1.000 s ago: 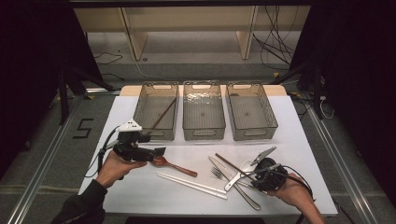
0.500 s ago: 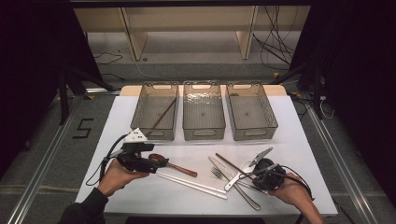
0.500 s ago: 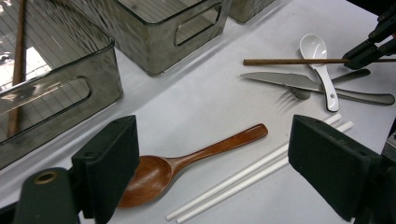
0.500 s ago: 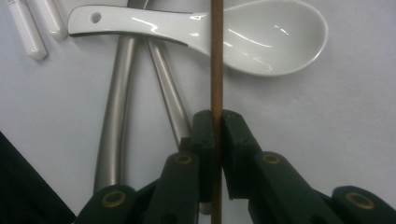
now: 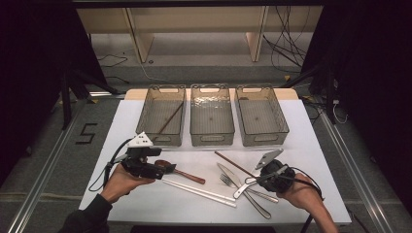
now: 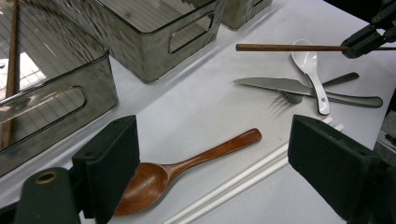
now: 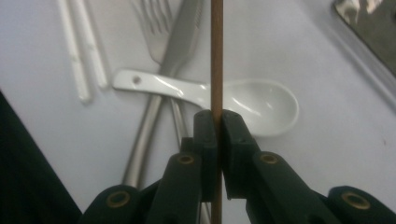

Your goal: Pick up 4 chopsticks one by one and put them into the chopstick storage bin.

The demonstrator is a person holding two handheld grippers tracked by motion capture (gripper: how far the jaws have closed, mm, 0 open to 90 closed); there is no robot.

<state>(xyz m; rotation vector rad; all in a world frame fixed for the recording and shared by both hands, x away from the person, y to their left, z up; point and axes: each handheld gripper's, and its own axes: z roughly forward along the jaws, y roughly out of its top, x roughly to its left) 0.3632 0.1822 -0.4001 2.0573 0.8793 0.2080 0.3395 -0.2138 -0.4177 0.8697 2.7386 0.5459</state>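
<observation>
My right gripper (image 7: 217, 126) is shut on a thin brown chopstick (image 7: 216, 56), which runs straight out from between the pads. In the high view this right gripper (image 5: 258, 175) holds the chopstick (image 5: 233, 162) at the table's near right, just above a white spoon (image 5: 243, 187), a knife (image 5: 228, 174) and a fork (image 5: 252, 194). My left gripper (image 6: 219, 161) stands open low over a wooden spoon (image 6: 187, 163), one pad beside its bowl. It sits at the near left in the high view (image 5: 163, 167).
Three clear trays (image 5: 163, 141) (image 5: 212, 141) (image 5: 265, 141) line the far side. The left one holds another brown chopstick (image 5: 170, 118). Two white chopsticks (image 5: 199, 190) lie between the hands, near the front edge.
My left gripper has shifted toward the near edge and now hangs over the wooden spoon's bowl. The right hand has risen slightly with the brown chopstick.
</observation>
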